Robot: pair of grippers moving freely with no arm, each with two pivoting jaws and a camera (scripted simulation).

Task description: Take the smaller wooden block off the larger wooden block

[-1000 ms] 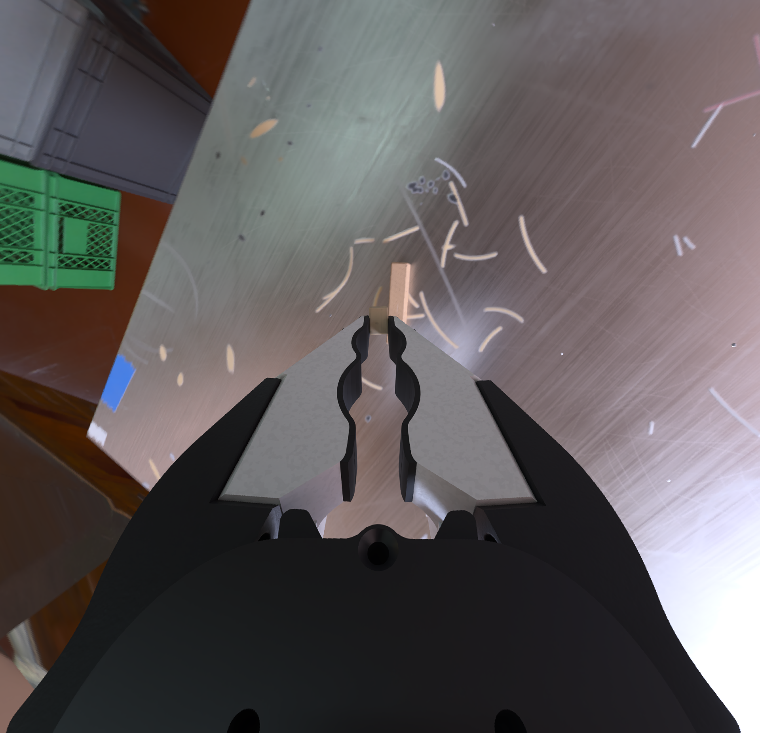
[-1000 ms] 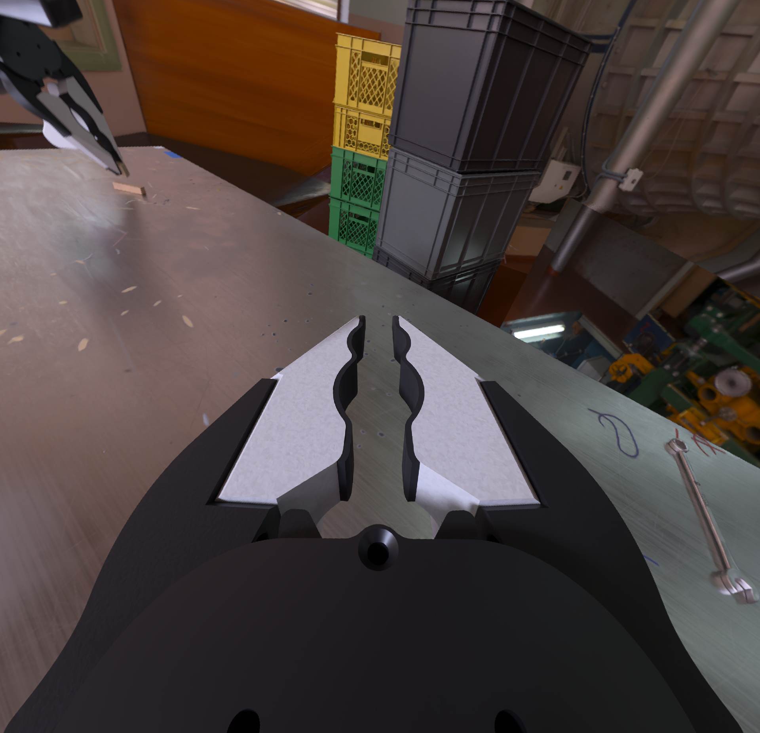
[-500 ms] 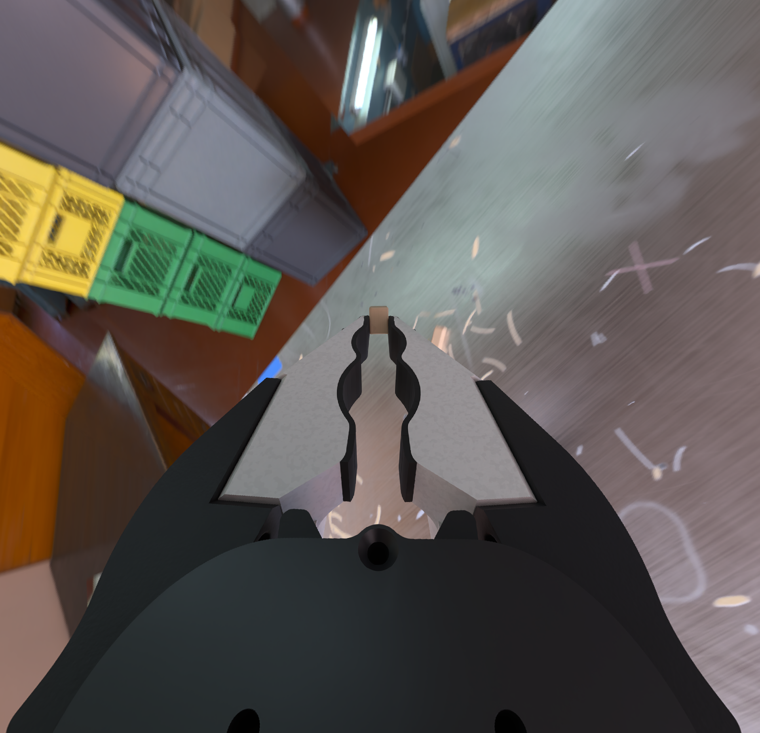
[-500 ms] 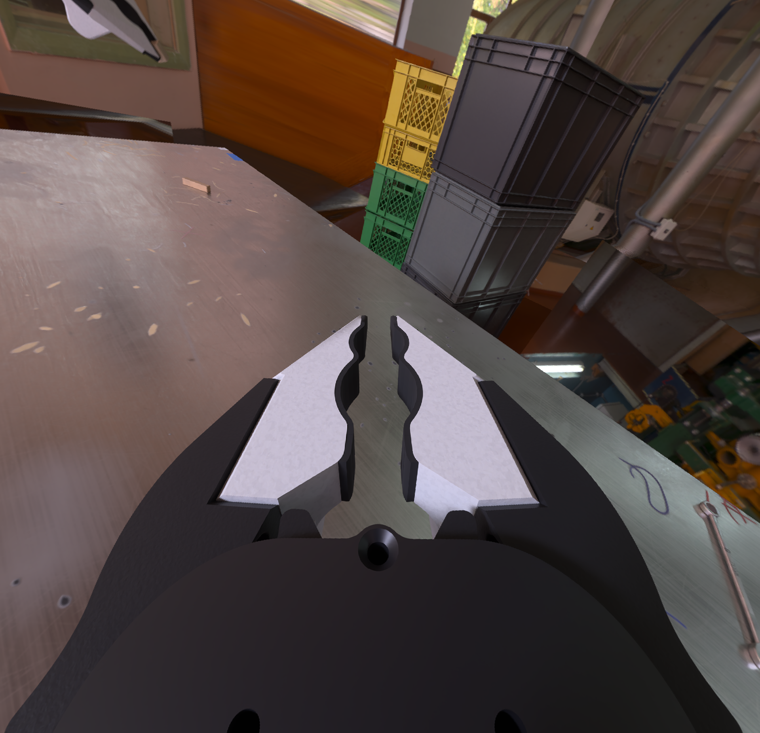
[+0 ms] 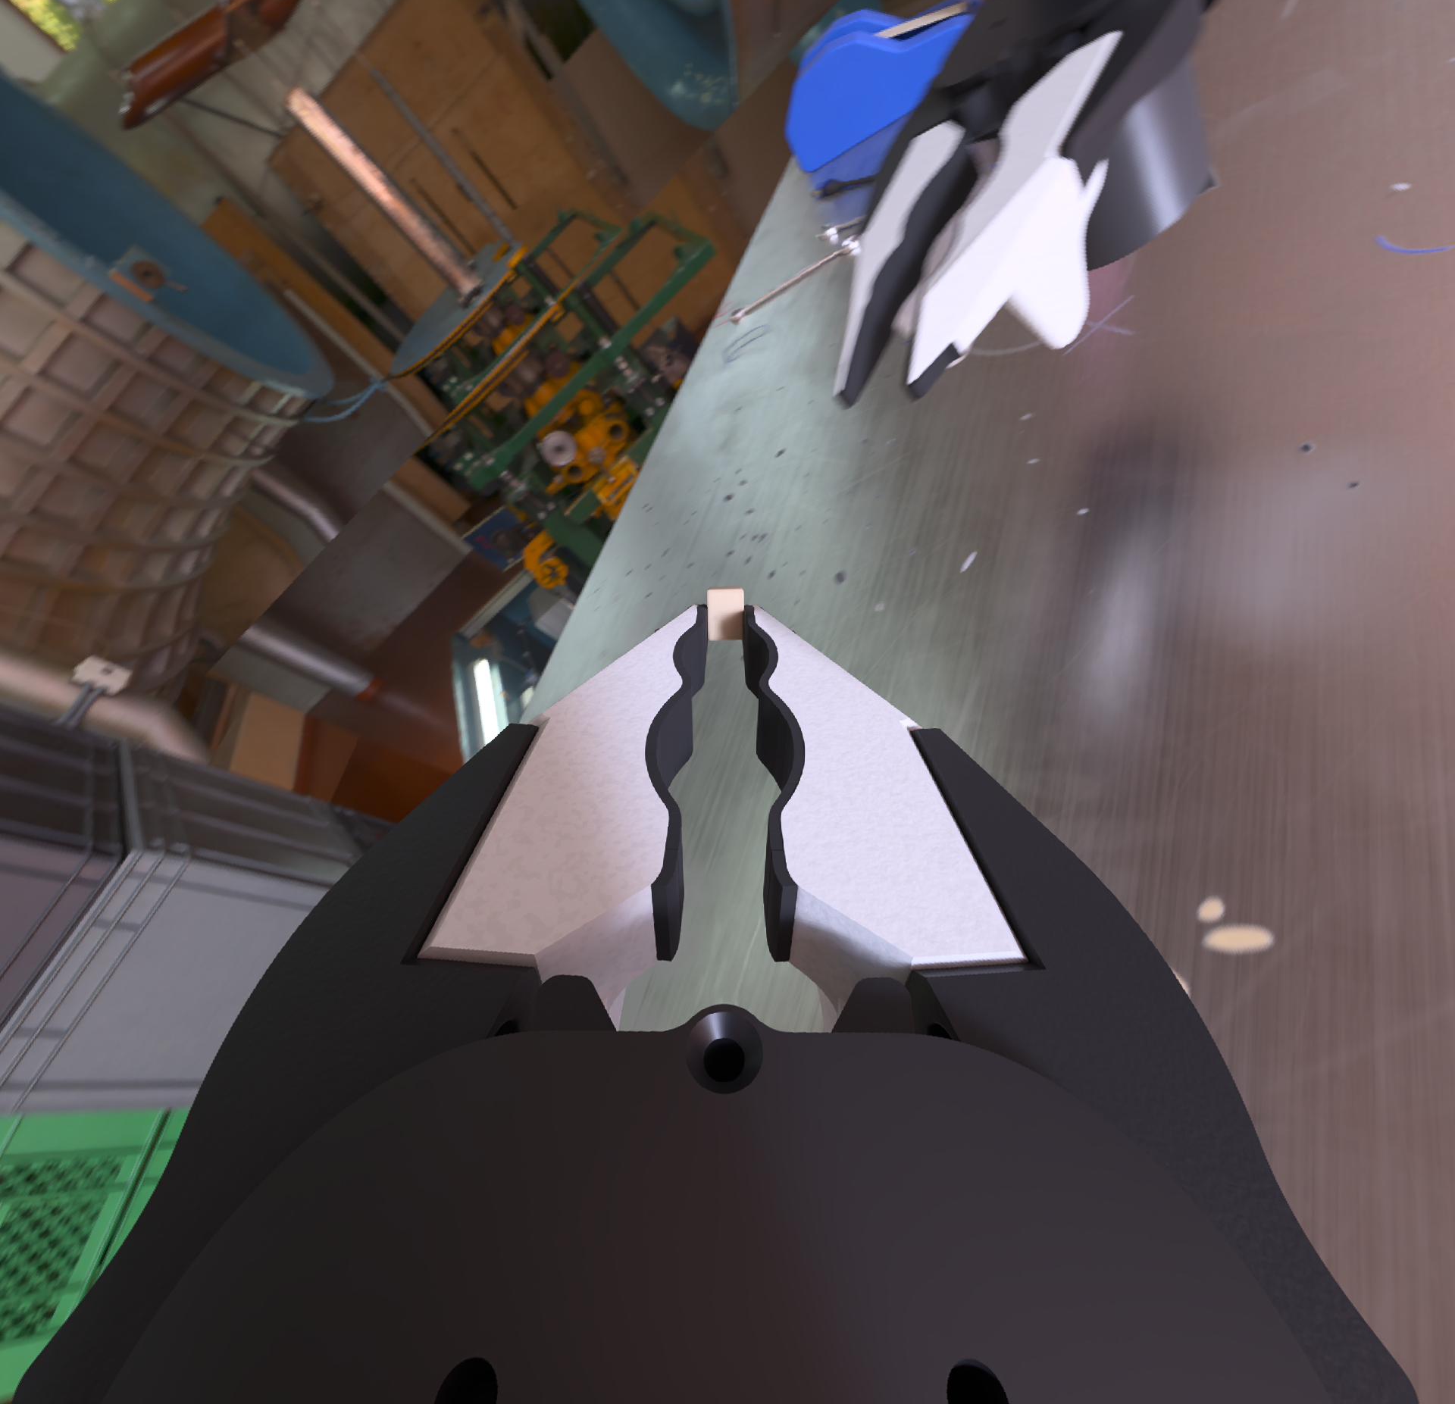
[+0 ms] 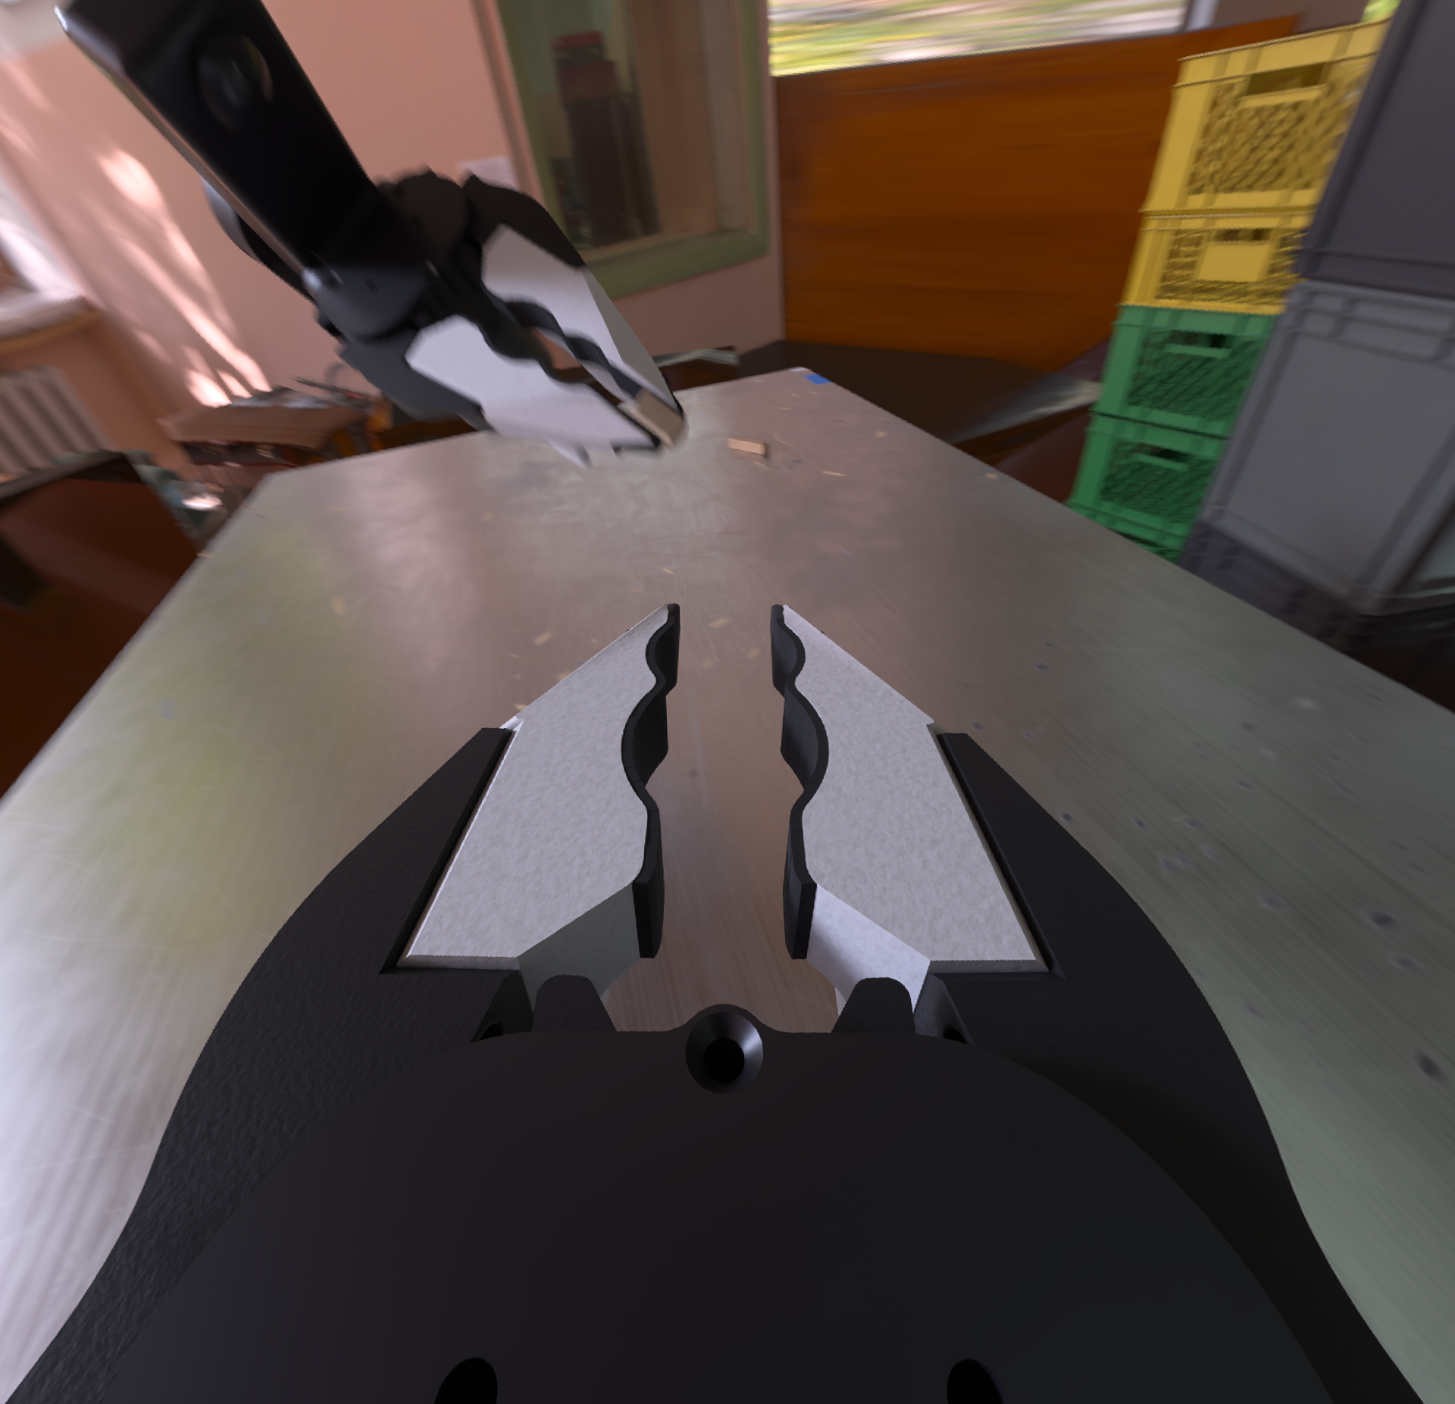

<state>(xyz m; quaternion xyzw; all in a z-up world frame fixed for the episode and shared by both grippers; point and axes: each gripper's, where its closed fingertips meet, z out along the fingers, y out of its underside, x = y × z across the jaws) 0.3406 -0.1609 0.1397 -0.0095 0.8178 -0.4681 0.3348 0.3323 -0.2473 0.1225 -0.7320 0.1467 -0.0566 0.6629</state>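
My left gripper (image 5: 724, 618) is shut on the smaller wooden block (image 5: 724, 613), a pale cube pinched at its fingertips, held above the grey table (image 5: 984, 595). In the right wrist view the left gripper (image 6: 657, 429) hangs over the table's far end with the smaller block (image 6: 660, 415) in its tips. The larger wooden block (image 6: 746, 446), a flat tan piece, lies on the table just right of it, apart from the small one. My right gripper (image 6: 724, 618) is open and empty, low over the table's near part. It also shows in the left wrist view (image 5: 882, 386).
Yellow and green crates (image 6: 1212, 280) and grey crates (image 6: 1354, 437) stand stacked beyond the table's right edge. A wrench (image 5: 779, 288) and a blue object (image 5: 858, 99) lie near the table's far end in the left wrist view. Wood chips are scattered on the table.
My left gripper has lifted and swung with the small block, away from the larger block, which stays on the table. My right gripper has turned toward the left one and opened wider.
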